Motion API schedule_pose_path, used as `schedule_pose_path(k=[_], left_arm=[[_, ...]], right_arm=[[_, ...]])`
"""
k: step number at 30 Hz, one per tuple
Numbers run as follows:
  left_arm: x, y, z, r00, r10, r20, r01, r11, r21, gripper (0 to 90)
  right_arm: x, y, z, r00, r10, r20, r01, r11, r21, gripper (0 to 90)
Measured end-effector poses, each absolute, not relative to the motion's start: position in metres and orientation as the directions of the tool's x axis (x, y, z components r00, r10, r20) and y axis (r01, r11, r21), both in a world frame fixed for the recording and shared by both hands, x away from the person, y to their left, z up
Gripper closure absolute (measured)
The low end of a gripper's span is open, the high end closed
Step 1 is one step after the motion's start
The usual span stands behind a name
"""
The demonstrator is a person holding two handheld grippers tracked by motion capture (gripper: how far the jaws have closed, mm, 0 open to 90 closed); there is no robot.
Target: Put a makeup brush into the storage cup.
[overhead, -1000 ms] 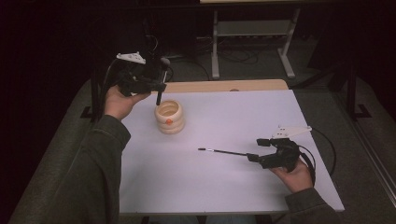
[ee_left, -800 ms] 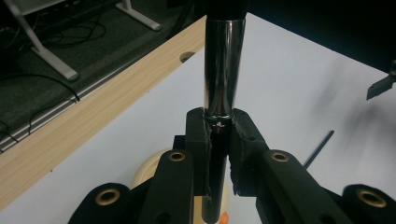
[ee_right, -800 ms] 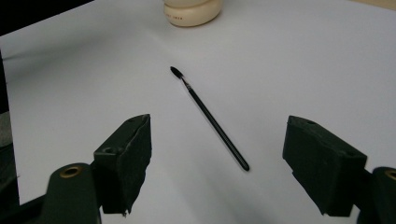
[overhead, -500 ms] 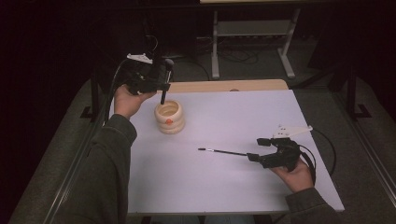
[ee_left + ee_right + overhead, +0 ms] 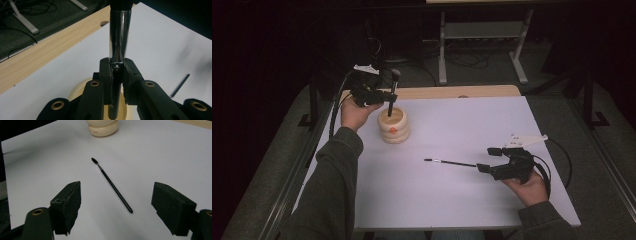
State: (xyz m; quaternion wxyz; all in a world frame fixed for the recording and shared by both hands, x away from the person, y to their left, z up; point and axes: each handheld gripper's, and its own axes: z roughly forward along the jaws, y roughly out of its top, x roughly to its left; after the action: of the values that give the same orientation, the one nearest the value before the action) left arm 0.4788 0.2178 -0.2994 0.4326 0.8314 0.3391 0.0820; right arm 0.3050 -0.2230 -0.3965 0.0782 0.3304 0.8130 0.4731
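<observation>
Since a second ago, we see the left gripper [image 5: 384, 95] lifted, clenching the black brush with chrome ferrule [image 5: 119, 37] upright over the cream ribbed ceramic holder [image 5: 393, 126]. Our right gripper [image 5: 116, 210] gapes around the thin black brush [image 5: 112, 185] lying on white table [image 5: 462, 200].

Dim room, dark surround; white table [image 5: 452, 190] evenly lit; glare on chrome brush ferrule [image 5: 119, 37]; slight grain, soft focus.

brush [image 5: 119, 37] head cut off at top edge, lower handle hidden behind tool [image 5: 117, 72]
</observation>
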Motion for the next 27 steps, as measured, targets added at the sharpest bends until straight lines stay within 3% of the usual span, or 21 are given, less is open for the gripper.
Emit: schedule_pose_path(k=[12, 27], left_arm=[[0.480, 0.230, -0.316, 0.720, 0.663, -0.206, 0.527, -0.328, 0.784, 78.9], [0.478, 0.223, -0.339, 0.716, 0.667, -0.206, 0.547, -0.352, 0.760, 78.7]], right_arm=[[0.305, -0.221, -0.397, -0.773, 0.609, 0.179, 0.460, 0.343, 0.819, 22.7], [0.305, -0.221, -0.396, -0.770, 0.612, 0.180, 0.459, 0.336, 0.822, 23.0]])
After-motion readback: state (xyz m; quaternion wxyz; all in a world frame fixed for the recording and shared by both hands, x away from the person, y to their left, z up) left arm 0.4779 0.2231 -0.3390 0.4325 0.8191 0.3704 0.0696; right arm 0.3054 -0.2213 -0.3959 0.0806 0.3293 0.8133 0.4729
